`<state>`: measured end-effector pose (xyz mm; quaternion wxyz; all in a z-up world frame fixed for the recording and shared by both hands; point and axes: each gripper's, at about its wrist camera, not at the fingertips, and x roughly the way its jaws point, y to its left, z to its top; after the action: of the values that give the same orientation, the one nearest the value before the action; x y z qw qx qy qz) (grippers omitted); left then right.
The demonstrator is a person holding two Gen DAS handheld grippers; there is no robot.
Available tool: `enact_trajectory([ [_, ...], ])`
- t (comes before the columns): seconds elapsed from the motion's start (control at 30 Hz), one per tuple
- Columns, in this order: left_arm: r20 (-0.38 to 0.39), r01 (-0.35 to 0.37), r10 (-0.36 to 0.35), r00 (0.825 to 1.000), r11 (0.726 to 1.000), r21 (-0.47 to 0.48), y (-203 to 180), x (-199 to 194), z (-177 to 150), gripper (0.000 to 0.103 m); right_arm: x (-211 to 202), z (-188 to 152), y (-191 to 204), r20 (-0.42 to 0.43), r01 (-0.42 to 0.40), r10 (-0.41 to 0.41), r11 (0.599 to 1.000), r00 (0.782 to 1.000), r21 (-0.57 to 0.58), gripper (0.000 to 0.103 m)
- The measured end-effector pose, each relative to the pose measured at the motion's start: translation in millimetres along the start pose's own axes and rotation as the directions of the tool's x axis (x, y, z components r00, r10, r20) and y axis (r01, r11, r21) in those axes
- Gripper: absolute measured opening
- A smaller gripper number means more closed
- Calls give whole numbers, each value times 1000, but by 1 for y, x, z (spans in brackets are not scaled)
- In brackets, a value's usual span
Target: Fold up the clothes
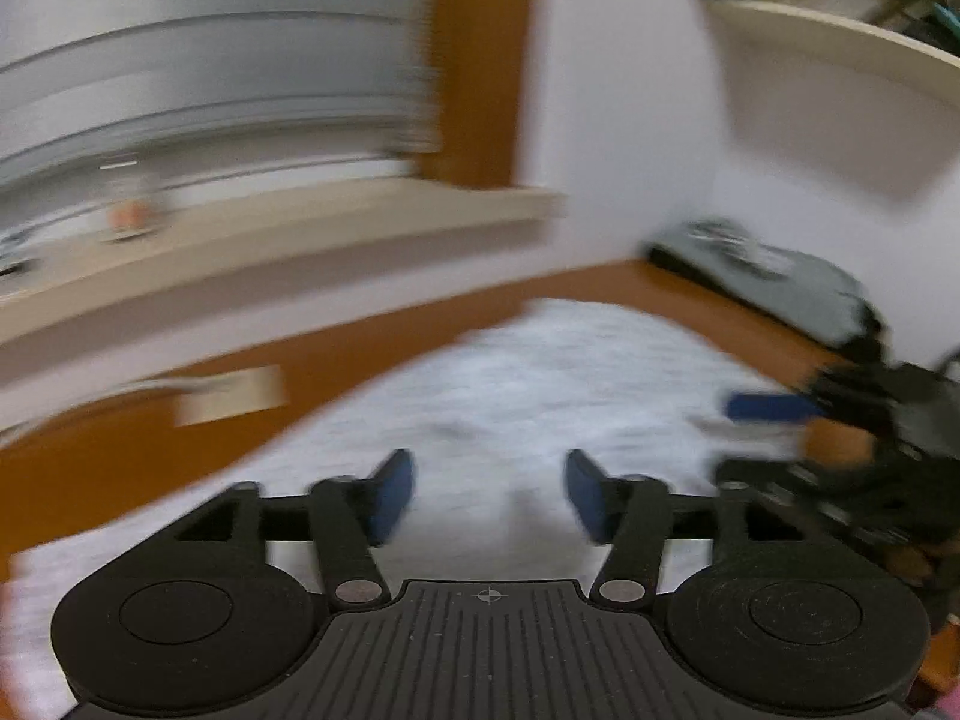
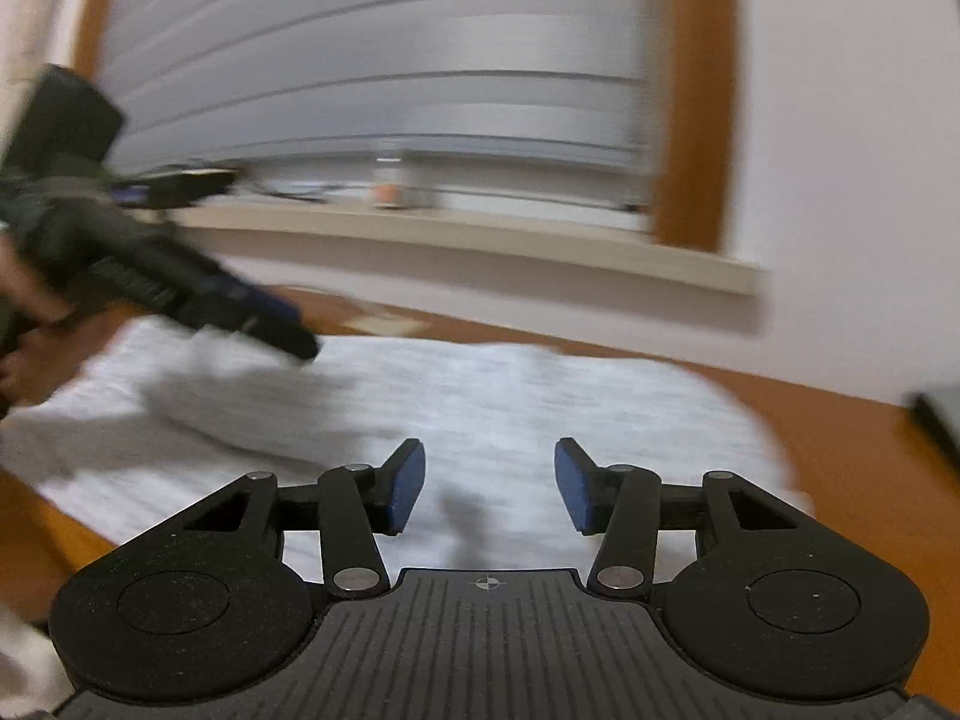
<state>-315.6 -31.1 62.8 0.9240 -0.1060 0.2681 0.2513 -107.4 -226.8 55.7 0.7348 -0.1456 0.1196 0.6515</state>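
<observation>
Left wrist view, garment: a light grey heathered garment point(image 1: 540, 396) lies flat on the orange-brown table point(image 1: 150, 450), running away from the camera toward the white wall; the blur hides which end is which.
Left wrist view, left gripper point(image 1: 489, 495): held above the near part of the cloth, blue pads point(image 1: 396, 495) spread wide with nothing between them.
Left wrist view, right gripper point(image 1: 762, 408): enters from the right edge, a blue fingertip reaching over the garment's right side; too smeared to tell how its jaws stand here.
Left wrist view only: a grey folded item point(image 1: 774, 276) by the wall in the far right corner, a pale card point(image 1: 231, 396) on the table at left, a cream shelf point(image 1: 840, 78) above.

Right wrist view, garment point(image 2: 510, 396): spreads left to right across the table point(image 2: 840, 450), its long axis crossing this view.
Right wrist view, right gripper point(image 2: 489, 486): low over the cloth's near edge, pads parted, holding nothing.
Right wrist view, left gripper point(image 2: 264, 324): angled down from the left, tip just over the cloth, a hand point(image 2: 42, 342) behind it.
Right wrist view only: the window blind point(image 2: 384, 66) and sill point(image 2: 480, 234) head-on.
</observation>
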Motion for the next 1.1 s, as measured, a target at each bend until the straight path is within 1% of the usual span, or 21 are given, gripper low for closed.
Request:
enact_trajectory([
  [0.03,-12,-32,31,999,999,-17,19,-6,-2,74,8,1,12,-9,-39,39,999,999,-3,53],
  [0.1,-39,-91,90,995,995,-38,53,-15,-8,81,25,4,37,-28,-118,118,993,993,-8,54],
  [0.17,-66,-144,141,988,989,-41,81,-18,-15,81,41,5,63,-54,-187,186,982,981,-15,54],
  [0.2,-79,-171,167,983,984,-42,95,-20,-19,81,48,5,77,-63,-228,226,974,972,-18,54],
  [0.23,-92,-182,178,980,982,-45,106,-20,-22,81,54,6,89,-68,-258,256,966,964,-19,54],
  [0.37,-125,-157,146,981,985,-78,132,-17,-34,81,67,8,134,-79,-374,372,927,925,-14,54],
  [0.47,-112,-115,100,989,984,-136,141,-16,-34,81,71,12,163,-101,-435,429,899,898,-47,57],
  [0.57,-69,-82,71,995,979,-188,151,-21,-32,81,68,12,184,-120,-477,465,874,877,-96,60],
  [0.6,-54,-71,61,997,976,-205,154,-23,-31,81,66,10,188,-124,-485,472,868,873,-105,62],
  [0.67,-39,-55,47,998,969,-240,161,-23,-30,83,64,6,192,-129,-494,480,861,868,-120,62],
  [0.7,-37,-44,36,999,965,-259,164,-23,-30,85,64,5,193,-131,-496,481,860,867,-125,63],
  [0.73,-40,-29,19,999,961,-274,167,-20,-30,90,64,4,194,-132,-497,482,858,866,-130,63],
  [0.8,-57,8,-26,998,954,-301,170,-13,-31,98,64,2,196,-135,-500,484,855,865,-139,64],
  [0.87,-90,-20,-6,996,959,-282,167,-5,-33,96,65,0,197,-137,-503,486,852,863,-149,65],
  [0.97,-121,-80,54,991,972,-220,157,-1,-35,95,65,-4,200,-142,-507,488,846,861,-163,66],
  [1.07,-158,-110,86,984,983,-146,147,-1,-36,95,65,-7,202,-146,-511,491,841,859,-178,66],
  [1.1,-167,-115,91,982,984,-137,145,-1,-36,95,64,-9,204,-145,-505,484,841,863,-195,66],
])
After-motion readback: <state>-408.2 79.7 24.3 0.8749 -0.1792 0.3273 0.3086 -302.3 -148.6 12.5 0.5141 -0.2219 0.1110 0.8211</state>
